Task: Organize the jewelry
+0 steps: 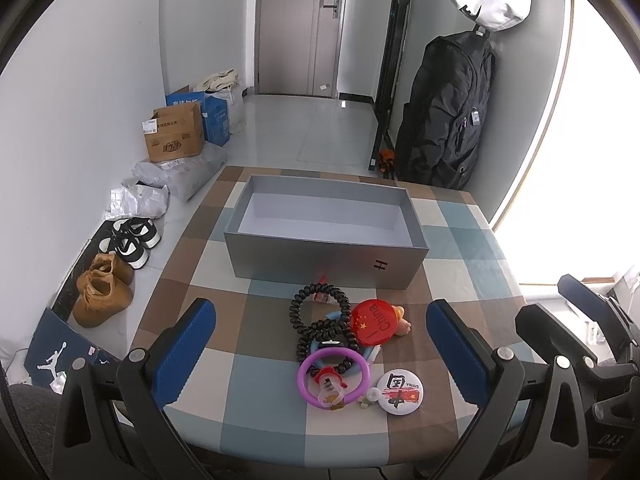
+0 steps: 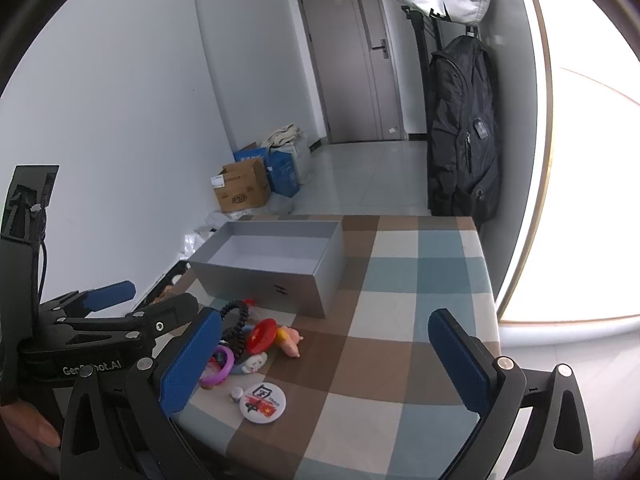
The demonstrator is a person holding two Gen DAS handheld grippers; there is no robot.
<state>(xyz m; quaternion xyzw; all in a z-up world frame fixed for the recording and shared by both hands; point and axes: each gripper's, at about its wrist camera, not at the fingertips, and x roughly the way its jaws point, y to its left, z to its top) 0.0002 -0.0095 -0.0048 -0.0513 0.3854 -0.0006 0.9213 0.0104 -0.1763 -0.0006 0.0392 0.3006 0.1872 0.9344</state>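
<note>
Blue-padded fingers (image 1: 182, 354) of the left tool (image 1: 316, 356) stand wide apart at the near edge of the checked counter (image 1: 460, 240), holding nothing, with the jewelry pile between and just beyond them. Nearest in that pile lies a white round badge (image 1: 400, 393), touching a small white bead (image 1: 373, 394) on its left. Just left of these sits a purple ring (image 1: 306, 364), overlapping a black coiled band (image 1: 304, 304) and a blue ring (image 1: 362, 364). On the far right of the pile, a red China badge (image 1: 374, 322) rests against a small pink figure (image 1: 403, 320). Beyond the pile stands an open grey box (image 1: 320, 256), its inside bare. On the right, the right tool (image 2: 324, 364) is likewise spread wide and empty above the counter, well apart from the pile.
</note>
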